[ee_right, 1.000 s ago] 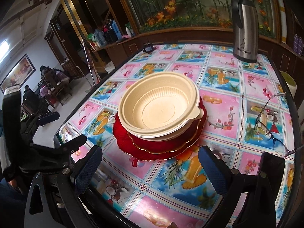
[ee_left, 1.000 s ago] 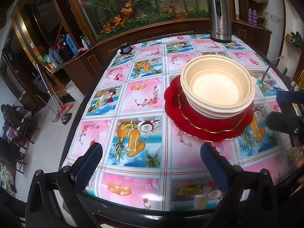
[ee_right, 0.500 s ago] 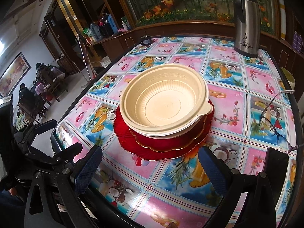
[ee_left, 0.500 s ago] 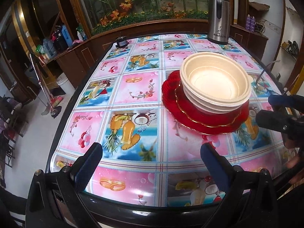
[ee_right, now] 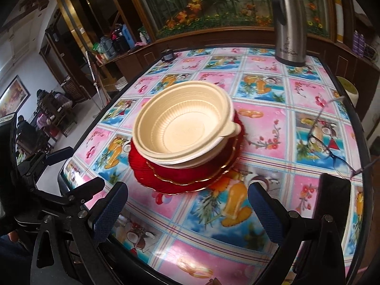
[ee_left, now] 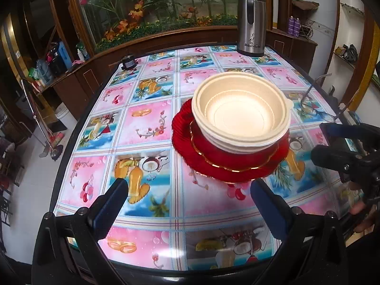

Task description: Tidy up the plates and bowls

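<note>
Cream bowls [ee_left: 239,114] stacked on red plates [ee_left: 228,163].

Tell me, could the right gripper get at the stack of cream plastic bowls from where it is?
Probably yes: the right gripper has its jaws open, facing the cream plastic bowls on the red plates, with only bare tablecloth between.

We read one word only: "Bostrium", printed in white on the lower front of the steel flask [ee_left: 251,21] that stands at the far end of the table [ee_left: 147,128]. A small white emblem sits just above the word, too small for us to make out. In the right wrist view the same print on the flask [ee_right: 288,23] is blurred and we can only guess its letters. The cloth on the table shows pictures of fruit, rings and flowers, with no lettering we can read.
</note>
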